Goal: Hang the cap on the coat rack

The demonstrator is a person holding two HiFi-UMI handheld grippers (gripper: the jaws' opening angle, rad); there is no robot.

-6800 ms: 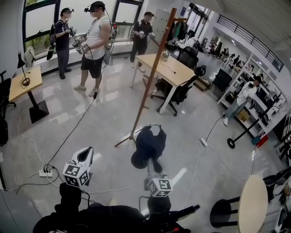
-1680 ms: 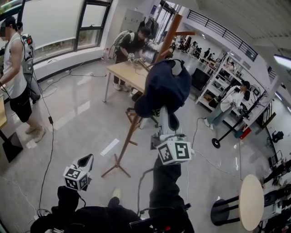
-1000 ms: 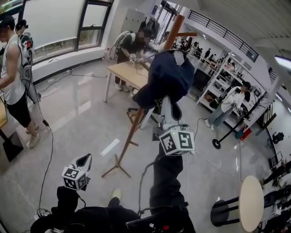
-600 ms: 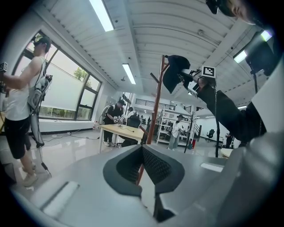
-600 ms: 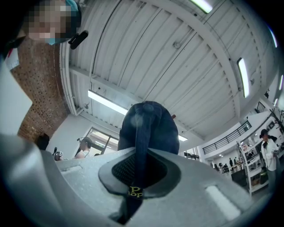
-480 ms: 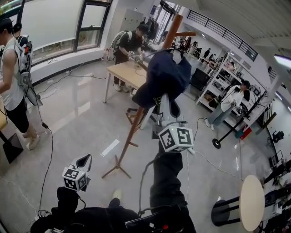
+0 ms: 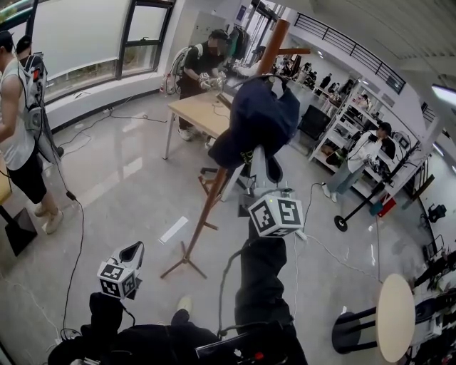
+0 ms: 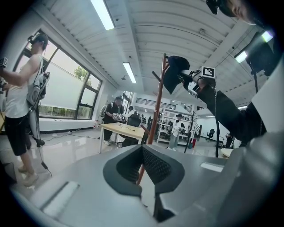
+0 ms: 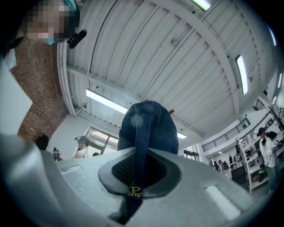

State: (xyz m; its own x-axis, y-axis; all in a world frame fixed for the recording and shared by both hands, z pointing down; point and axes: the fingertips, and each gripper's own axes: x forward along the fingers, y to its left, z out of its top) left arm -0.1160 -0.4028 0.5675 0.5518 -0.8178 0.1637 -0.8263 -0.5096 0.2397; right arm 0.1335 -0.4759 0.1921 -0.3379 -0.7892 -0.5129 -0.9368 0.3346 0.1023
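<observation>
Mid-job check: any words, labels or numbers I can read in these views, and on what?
"P": yellow print on the cap pinched in the right tool; the letters under it are too blurred.
Marker cube on that tool: square patterns only, no words.
Nothing else is readable.

**Bright open workroom with a shining floor**

A glossy pale grey floor (image 7: 128,185) fills the centre of the head view. Tall dark-framed windows (image 7: 85,36) line the upper left. A light wooden rectangular table (image 7: 196,114) stands at upper centre, with white open shelving (image 7: 333,128) at the right. A round pale wooden tabletop (image 7: 396,317) sits at lower right. In the left gripper view, long strip lights (image 8: 103,13) cross the white ribbed ceiling (image 8: 168,31).
</observation>
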